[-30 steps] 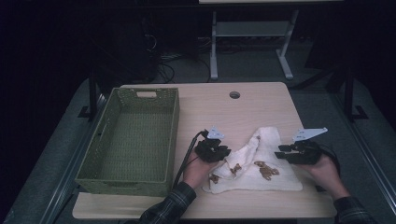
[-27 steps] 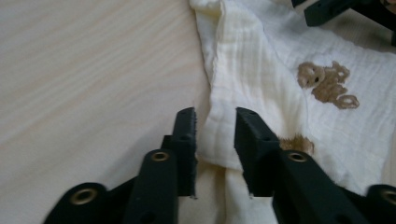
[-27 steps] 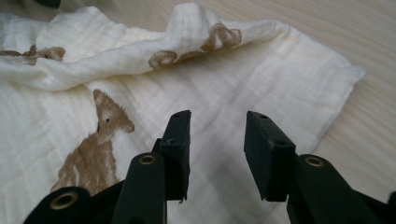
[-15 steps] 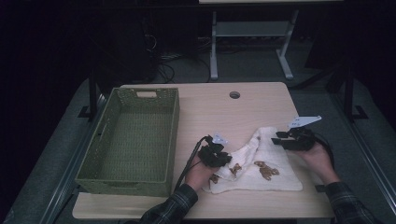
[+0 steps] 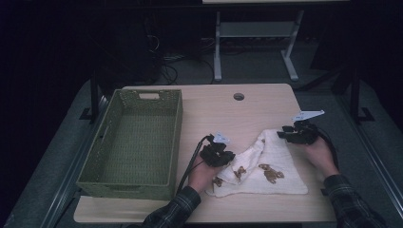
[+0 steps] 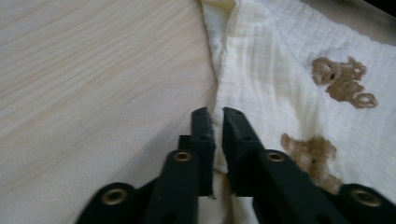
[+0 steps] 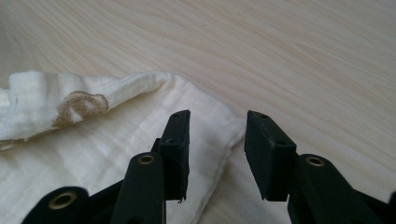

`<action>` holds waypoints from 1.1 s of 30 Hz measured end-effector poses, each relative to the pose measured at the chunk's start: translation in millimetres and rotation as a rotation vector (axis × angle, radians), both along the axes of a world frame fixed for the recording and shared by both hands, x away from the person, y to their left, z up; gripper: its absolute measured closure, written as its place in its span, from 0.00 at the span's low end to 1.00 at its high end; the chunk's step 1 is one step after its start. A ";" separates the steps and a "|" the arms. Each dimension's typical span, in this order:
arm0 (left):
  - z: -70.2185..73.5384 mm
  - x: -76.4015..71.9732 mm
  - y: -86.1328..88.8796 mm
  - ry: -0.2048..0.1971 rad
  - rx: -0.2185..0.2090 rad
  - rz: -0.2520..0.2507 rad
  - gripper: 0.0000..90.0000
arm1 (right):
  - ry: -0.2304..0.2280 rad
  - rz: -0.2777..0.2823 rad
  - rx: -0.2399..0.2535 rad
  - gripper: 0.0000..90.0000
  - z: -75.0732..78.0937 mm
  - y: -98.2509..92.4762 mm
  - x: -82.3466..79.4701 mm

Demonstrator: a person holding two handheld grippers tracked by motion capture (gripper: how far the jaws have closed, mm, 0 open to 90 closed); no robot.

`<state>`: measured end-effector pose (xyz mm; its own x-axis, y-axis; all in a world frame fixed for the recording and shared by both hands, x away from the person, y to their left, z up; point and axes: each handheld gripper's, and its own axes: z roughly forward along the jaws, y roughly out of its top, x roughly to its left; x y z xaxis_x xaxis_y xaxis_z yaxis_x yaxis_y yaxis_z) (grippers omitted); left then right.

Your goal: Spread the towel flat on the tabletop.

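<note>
The left claw (image 6: 218, 122) is standing nearly shut, its jaws having just been closing, and it is pinching the edge of the cloth (image 6: 280, 79) between its pads. In the left gripper view a thin fold of the cream fabric is running up between the two black jaws, with only a slim gap showing between them. In the high view this claw (image 5: 227, 156) is sitting on the cloth's (image 5: 266, 166) near-left part, with the person's hand behind it.

The right claw (image 7: 217, 135) is standing partly open, at a narrow-to-middling gap. In the right gripper view its jaws are straddling the cloth's (image 7: 93, 154) corner edge: one jaw is hovering over the fabric, the other over bare counter (image 7: 303, 56). Whether the pads are touching the cloth is not clear, but they are not pressing on it. In the high view this claw (image 5: 284, 134) is sitting at the cloth's far-right corner.

The cloth is lying rumpled on the right half of the counter (image 5: 214, 109), between the two claws, cream with brown bear figures printed on it. A green woven basket (image 5: 176, 137) is standing to its left on the counter, apart from it.

No writing or brand is readable anywhere.
</note>
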<state>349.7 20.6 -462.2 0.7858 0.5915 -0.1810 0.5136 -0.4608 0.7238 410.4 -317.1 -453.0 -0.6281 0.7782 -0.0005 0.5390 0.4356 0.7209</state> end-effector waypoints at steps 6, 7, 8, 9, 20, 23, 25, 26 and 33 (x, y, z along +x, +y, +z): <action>-7.6 -0.5 -6.7 -0.016 0.062 -0.029 0.80 | 0.008 0.010 -0.007 0.67 -1.5 2.2 -1.1; -7.2 -0.9 -7.5 -0.025 0.078 -0.039 0.83 | 0.009 0.009 -0.008 0.67 -1.8 2.3 -1.1; -7.1 -2.2 -9.4 -0.036 0.086 -0.038 0.86 | 0.010 0.009 -0.007 0.67 -1.8 2.2 -1.0; -7.2 -2.5 -10.3 -0.041 0.090 -0.043 0.92 | 0.009 0.009 -0.007 0.67 -1.9 2.0 -0.9; 15.0 1.6 -4.3 -0.072 0.068 0.004 0.99 | 0.000 -0.006 0.007 0.67 -0.3 -2.8 1.8; 22.1 5.5 0.1 -0.092 0.071 0.028 0.99 | -0.007 -0.019 0.011 0.68 -0.2 -6.1 4.9; 25.6 9.1 3.4 -0.095 0.050 0.053 0.99 | -0.001 -0.026 0.027 0.68 -0.6 -8.4 9.4; 27.1 11.2 4.5 -0.096 0.046 0.063 0.99 | 0.009 -0.028 0.030 0.68 -0.9 -9.1 12.5; 32.7 30.0 10.3 -0.109 0.024 0.119 0.99 | 0.070 -0.026 0.055 0.73 -10.5 -6.4 29.7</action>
